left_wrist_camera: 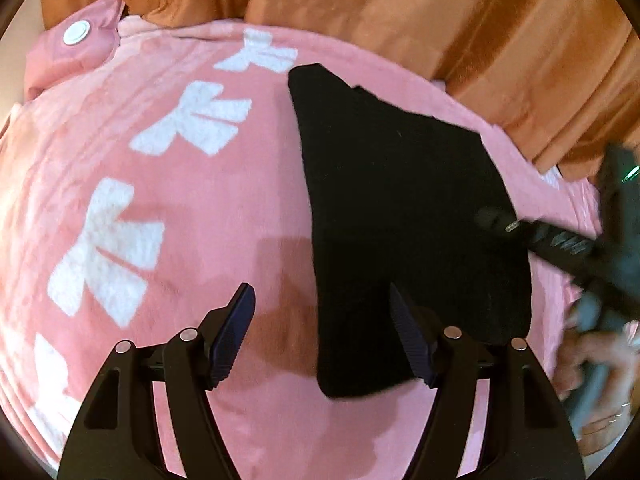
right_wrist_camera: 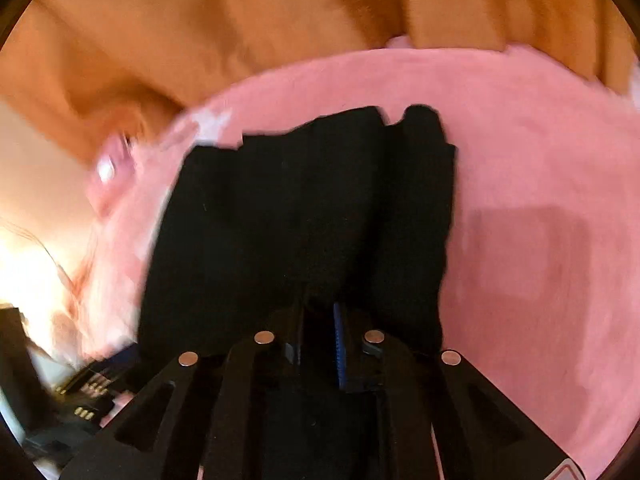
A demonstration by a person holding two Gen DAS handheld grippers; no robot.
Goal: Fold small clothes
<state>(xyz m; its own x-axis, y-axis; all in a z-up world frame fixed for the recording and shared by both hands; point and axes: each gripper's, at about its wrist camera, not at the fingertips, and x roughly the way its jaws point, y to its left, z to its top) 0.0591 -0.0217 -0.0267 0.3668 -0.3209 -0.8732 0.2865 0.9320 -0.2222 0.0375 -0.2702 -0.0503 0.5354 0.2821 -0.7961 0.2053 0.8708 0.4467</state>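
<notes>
Surface: we see a pink blanket (left_wrist_camera: 208, 216) with white bows, orange fabric (left_wrist_camera: 440, 12) behind
Left hand-held gripper (left_wrist_camera: 322, 312): spread above it
Right hand-held gripper (right_wrist_camera: 320, 312): pinching the black garment (right_wrist_camera: 304, 208)

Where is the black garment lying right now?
The black garment lies on the pink blanket, right of its white bows in the left wrist view, its near edge between the open left gripper fingers; the right gripper pinches its other edge.
</notes>
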